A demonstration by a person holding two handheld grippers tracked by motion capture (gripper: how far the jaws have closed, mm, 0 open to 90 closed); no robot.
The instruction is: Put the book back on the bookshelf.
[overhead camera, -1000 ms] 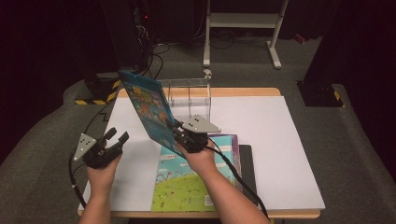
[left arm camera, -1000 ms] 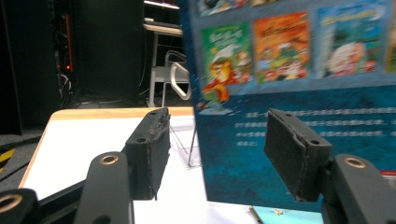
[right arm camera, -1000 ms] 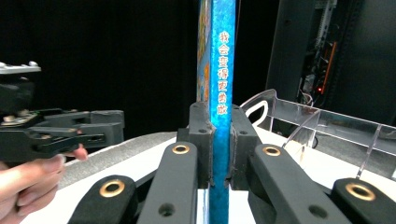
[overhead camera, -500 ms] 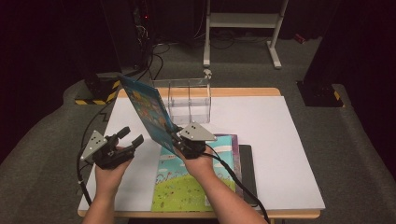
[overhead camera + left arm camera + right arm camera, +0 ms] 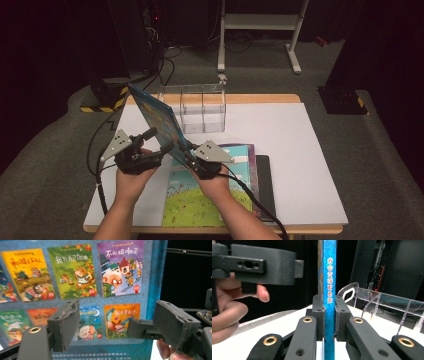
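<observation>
Above the white surface, we are clamping the right claw on the spine of the thin blue picture book, holding it upright. Our left claw, jaws just opening, is standing apart beside its cover.

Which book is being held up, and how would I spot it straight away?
Find the white table, then the clear rack at its far edge. Just in front, the right gripper clamps a thin blue book by its spine. It alone stands raised and tilted; the other books lie flat.
</observation>
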